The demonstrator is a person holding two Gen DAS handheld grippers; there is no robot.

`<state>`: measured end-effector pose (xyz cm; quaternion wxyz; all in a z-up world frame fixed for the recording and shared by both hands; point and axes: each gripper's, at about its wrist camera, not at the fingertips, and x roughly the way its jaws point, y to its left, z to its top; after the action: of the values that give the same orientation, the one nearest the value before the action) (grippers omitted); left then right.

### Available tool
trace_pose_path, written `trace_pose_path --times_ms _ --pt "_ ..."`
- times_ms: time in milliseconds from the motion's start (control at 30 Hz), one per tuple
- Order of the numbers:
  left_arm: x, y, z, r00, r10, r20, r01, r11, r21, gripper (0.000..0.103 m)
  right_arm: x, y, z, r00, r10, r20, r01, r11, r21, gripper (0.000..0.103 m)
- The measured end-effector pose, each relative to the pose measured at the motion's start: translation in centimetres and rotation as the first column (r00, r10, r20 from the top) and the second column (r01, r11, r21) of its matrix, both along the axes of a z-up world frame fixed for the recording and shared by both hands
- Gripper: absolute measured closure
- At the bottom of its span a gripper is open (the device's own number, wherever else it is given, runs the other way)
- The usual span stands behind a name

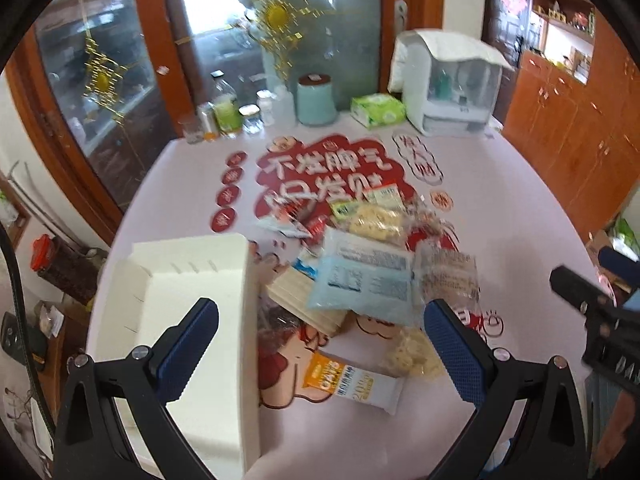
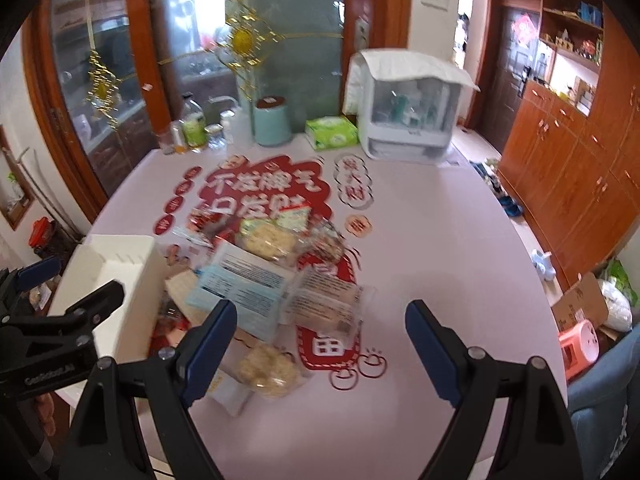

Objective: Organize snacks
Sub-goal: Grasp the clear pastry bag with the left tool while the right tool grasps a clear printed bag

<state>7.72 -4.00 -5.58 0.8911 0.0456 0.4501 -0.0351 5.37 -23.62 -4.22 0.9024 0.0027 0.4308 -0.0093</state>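
Note:
A heap of snack packets lies mid-table: a pale blue packet (image 1: 362,278) (image 2: 240,286), a clear bag of biscuits (image 1: 446,274) (image 2: 326,300), a bag of puffed pieces (image 1: 378,220) (image 2: 268,240) and an orange-and-white oat bar (image 1: 354,384). A white slotted organizer box (image 1: 196,300) (image 2: 120,268) stands to the left of the heap. My left gripper (image 1: 320,344) hovers open above the near side of the heap, holding nothing. The right gripper (image 2: 320,344) is open too, over the heap's right edge, and shows in the left wrist view (image 1: 592,312).
The pink table (image 2: 440,248) bears red printed stickers (image 2: 256,188). At its far edge stand bottles and jars (image 1: 228,116), a teal canister (image 1: 316,98), a green tissue pack (image 1: 378,110) and a white covered cabinet (image 1: 448,84). Wooden cupboards (image 2: 580,168) line the right; a cardboard box (image 2: 580,304) sits on the floor.

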Motion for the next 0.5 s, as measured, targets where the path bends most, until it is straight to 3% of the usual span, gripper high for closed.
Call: trace_pose_path --times_ms 133,267,500 --pt "1.1 -1.5 -3.3 0.996 -0.056 -0.071 0.058 0.998 0.026 0.001 1.2 -2.3 -3.0 0.998 -0.026 -0.064 0.026 1.000 -0.006 0.016" --pt "2.2 -2.9 -6.6 0.984 -0.092 -0.154 0.092 0.996 -0.009 0.001 2.0 -3.7 -5.9 0.992 -0.030 -0.124 0.029 1.000 -0.010 0.016" --pt "3.5 -6.0 -11.9 0.938 -0.190 -0.291 0.176 0.982 -0.073 0.001 4.2 -4.7 -10.1 0.980 0.046 -0.192 -0.046 0.999 0.004 0.016"
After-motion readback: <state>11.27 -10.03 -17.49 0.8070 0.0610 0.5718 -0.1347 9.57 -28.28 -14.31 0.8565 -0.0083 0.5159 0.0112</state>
